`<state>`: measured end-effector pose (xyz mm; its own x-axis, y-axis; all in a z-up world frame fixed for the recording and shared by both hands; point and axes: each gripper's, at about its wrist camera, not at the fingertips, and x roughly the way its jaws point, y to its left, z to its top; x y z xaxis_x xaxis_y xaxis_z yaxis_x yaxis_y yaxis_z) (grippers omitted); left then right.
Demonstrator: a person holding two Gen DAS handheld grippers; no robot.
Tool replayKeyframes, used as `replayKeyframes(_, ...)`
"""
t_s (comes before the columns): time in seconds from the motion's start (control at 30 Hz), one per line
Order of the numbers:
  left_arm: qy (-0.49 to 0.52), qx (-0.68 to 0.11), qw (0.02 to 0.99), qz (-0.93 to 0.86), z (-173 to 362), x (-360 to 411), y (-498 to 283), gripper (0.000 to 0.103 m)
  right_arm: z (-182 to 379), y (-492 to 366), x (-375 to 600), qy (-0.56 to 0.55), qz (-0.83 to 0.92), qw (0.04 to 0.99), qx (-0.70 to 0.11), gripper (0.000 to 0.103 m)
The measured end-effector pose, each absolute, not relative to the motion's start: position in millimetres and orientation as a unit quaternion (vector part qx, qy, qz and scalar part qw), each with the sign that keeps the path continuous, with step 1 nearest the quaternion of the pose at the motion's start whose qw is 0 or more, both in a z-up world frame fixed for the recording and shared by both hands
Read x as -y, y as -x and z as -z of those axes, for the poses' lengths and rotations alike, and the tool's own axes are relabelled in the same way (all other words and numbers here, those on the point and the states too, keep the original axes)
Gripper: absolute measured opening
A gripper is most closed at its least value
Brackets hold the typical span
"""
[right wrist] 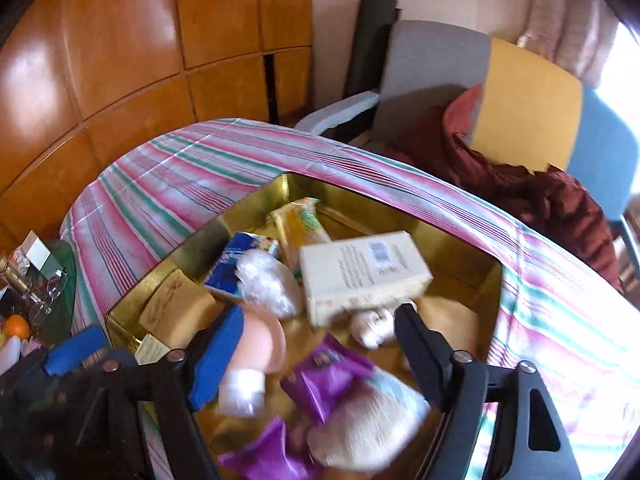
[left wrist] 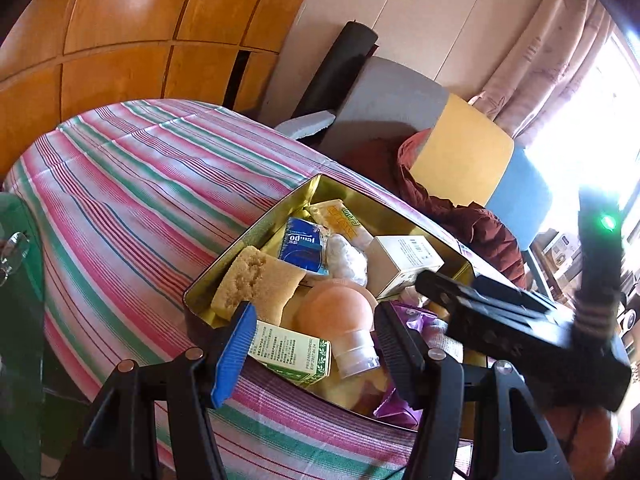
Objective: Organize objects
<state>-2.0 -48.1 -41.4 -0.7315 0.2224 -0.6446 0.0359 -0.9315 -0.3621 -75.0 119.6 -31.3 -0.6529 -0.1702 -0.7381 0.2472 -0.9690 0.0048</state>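
An open gold tin [left wrist: 248, 236] [right wrist: 192, 240] sits on the striped cloth. It holds a sponge [left wrist: 256, 280], a blue tissue pack [left wrist: 304, 246], a white box [right wrist: 360, 272], a peach bottle [left wrist: 336, 312] [right wrist: 260, 340], a green-white box [left wrist: 288, 354], purple packets [right wrist: 332, 376] and a white pouch [right wrist: 372, 420]. My left gripper [left wrist: 316, 346] hangs over the tin's near wall, open, with the green-white box and the bottle below the gap. My right gripper [right wrist: 320, 356] is open above the purple packet and pouch, its pads clear of them. The right wrist view is blurred.
The tin lies on a table under a pink-green striped cloth [left wrist: 120, 184]. Behind it stands a chair [left wrist: 464, 152] with a dark red jacket [right wrist: 540, 196]. Wooden cabinets [left wrist: 120, 40] fill the back left. A glass side table [right wrist: 52, 288] with glasses and an orange is at the left.
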Motion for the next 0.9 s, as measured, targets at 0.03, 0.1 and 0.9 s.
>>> replayKeyframes(0.03, 0.363, 0.173, 0.05, -0.914, 40, 47, 1, 0.062, 31, 69, -123, -0.401, 0.908, 0.11, -0.043, 0.087)
replayKeyframes(0.1, 0.361, 0.156, 0.046, -0.918, 38, 43, 0, 0.062, 32, 62, -130, -0.407, 0.907, 0.102, -0.038, 0.087)
replayKeyframes(0.9, 0.354, 0.035, -0.008, -0.935, 7, 16, -13, 0.062, 15, 14, -157, -0.412, 0.91, 0.037, -0.005, 0.103)
